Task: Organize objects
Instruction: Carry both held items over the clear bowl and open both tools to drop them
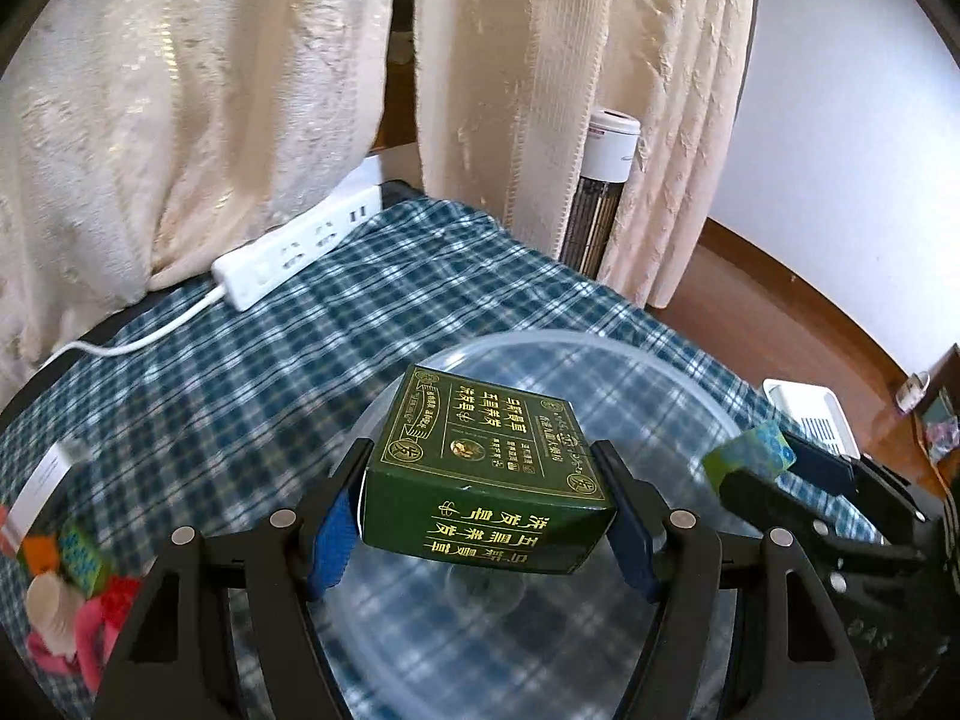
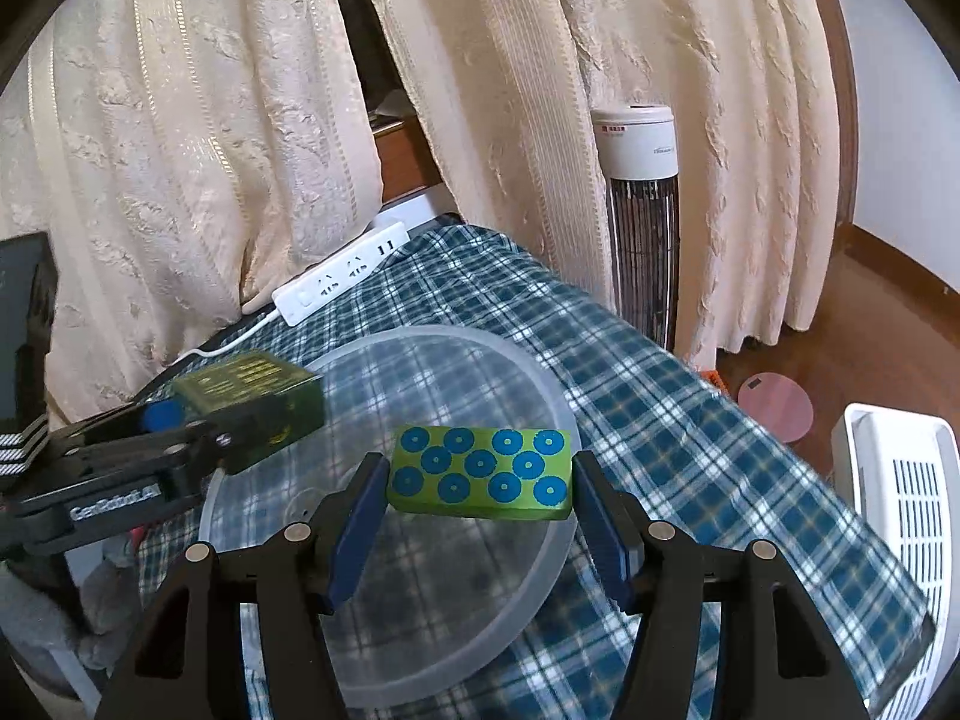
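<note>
My left gripper (image 1: 480,516) is shut on a dark green box with gold print (image 1: 480,474) and holds it above a clear round plastic tray (image 1: 690,378). That box also shows in the right wrist view (image 2: 252,396) at the left. My right gripper (image 2: 477,510) is shut on a green block with blue dots (image 2: 480,471), held over the same tray (image 2: 540,384). The block and right gripper also show in the left wrist view (image 1: 750,456) at the right.
The table has a blue plaid cloth (image 1: 300,324). A white power strip (image 1: 300,246) lies at its far edge by cream curtains. Several small toys (image 1: 66,588) lie at the near left. A tower fan (image 2: 642,210) and a white basket (image 2: 900,498) stand on the floor at the right.
</note>
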`<state>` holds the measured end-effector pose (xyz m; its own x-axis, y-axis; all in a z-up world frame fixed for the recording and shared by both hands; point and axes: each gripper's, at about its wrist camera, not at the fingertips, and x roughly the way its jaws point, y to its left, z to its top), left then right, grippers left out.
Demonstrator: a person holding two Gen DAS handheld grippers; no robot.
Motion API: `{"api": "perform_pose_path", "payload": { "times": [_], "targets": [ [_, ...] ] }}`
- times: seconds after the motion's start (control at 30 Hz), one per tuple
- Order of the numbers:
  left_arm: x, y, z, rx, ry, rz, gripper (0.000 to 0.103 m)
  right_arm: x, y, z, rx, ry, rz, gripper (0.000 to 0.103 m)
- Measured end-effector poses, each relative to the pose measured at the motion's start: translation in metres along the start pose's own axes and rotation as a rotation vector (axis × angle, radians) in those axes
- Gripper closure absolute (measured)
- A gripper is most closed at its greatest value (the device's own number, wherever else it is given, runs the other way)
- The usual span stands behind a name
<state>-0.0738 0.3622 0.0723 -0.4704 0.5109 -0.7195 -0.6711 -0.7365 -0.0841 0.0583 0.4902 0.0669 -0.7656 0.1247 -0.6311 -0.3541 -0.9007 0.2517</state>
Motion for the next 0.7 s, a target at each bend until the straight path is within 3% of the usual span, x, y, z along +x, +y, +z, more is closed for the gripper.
{"api": "perform_pose_path", "payload": {
  "times": [0.27,0.7],
  "targets": [
    [0.025,0.009,0.003,-0.052,0.077,-0.046,0.028,0.009,0.0,0.01,-0.014,-0.004,-0.019,0.038],
    [0.001,0.03,-0.009,-0.093,0.062,0.017,0.028,0.026,0.012,0.014,-0.063,0.04,-0.029,0.039]
  ]
}}
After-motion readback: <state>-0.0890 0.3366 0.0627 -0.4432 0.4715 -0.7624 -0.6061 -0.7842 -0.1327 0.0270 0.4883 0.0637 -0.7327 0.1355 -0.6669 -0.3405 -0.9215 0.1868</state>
